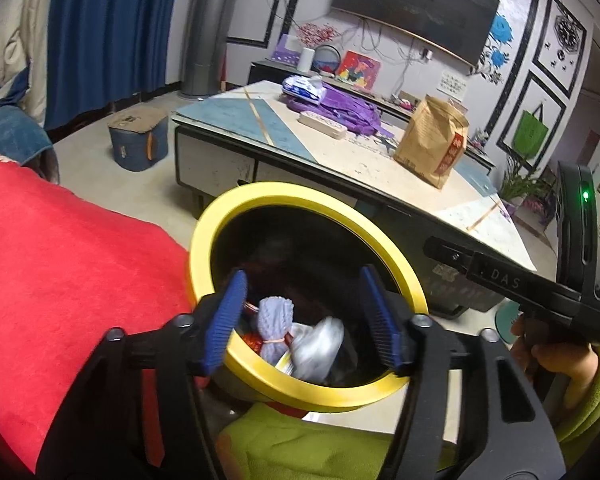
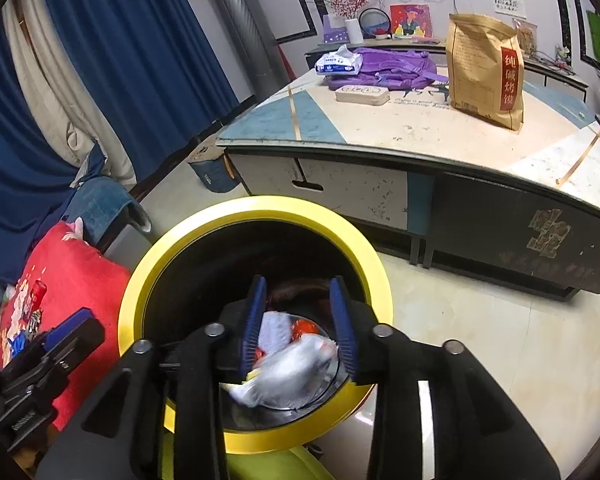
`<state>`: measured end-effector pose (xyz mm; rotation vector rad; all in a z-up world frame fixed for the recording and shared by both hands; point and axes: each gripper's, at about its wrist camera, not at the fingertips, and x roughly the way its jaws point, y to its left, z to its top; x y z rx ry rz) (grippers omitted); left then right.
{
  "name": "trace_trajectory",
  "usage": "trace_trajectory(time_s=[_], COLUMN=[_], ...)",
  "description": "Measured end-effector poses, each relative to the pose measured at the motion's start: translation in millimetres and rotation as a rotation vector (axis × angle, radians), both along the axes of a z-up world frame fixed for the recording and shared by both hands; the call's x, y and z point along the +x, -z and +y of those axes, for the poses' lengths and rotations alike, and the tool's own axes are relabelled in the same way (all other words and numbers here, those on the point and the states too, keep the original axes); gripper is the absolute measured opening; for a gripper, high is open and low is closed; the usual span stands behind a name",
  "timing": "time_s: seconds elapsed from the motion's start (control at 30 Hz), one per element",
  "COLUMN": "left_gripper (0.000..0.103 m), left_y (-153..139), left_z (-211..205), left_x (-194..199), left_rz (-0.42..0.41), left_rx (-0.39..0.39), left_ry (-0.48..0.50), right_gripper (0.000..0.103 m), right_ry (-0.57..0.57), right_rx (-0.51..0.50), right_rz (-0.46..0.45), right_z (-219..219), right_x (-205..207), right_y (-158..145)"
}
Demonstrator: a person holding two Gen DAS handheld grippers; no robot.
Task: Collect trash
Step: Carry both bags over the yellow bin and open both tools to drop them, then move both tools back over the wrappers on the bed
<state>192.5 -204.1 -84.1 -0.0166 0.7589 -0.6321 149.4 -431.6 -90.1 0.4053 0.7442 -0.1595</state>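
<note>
Below both sets of parted jaws, the yellow-rimmed bin (image 1: 204,236) already holds the trash (image 2: 288,368). Left gripper (image 1: 304,320) and right gripper (image 2: 298,324) grasp nothing. On the table beyond them, a tissue pack (image 2: 338,62) and paper bag (image 2: 486,68) may remain.

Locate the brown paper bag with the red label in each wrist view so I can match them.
Left wrist: brown paper bag stands right of centre, on the table's far side.
Right wrist: brown paper bag stands upper right on the table.
Shared landmark: yellow-rimmed bin, bottom centre.
</note>
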Motion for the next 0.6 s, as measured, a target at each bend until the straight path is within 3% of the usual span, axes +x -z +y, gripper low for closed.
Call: trace_trajectory(time_s=[0.1,0.2,0.27,0.33,0.47,0.6], left_gripper=[0.08,0.091,0.092,0.092,0.092,0.092], left_y=[-7,-15,-18,-21,-24,-28], left_z=[7,16,21,26,43,59], left_x=[-5,-9,-11,-12,-15,-19], left_rz=[-0.024,-0.046,-0.052,-0.058,-0.063,-0.071], left_rx=[0.002,0.007,0.012,0.018,0.024,0.023], left_ry=[-0.029,-0.059,-0.078,-0.097,-0.147,-0.188], right_gripper=[0.042,0.05,0.053,0.063,0.064,0.073], right_ry=[-0.011,-0.032,-0.052,-0.067,-0.106,-0.145], right_rx=[-0.027,-0.051,-0.081,-0.107,-0.143,-0.166], right_rz=[-0.023,-0.043,-0.063,-0.087,-0.128,-0.159], right_z=[6,14,22,29,46,61], right_x=[-2,-4,-5,-8,-11,-16], right_y=[-6,-12,-18,-24,-34,-41])
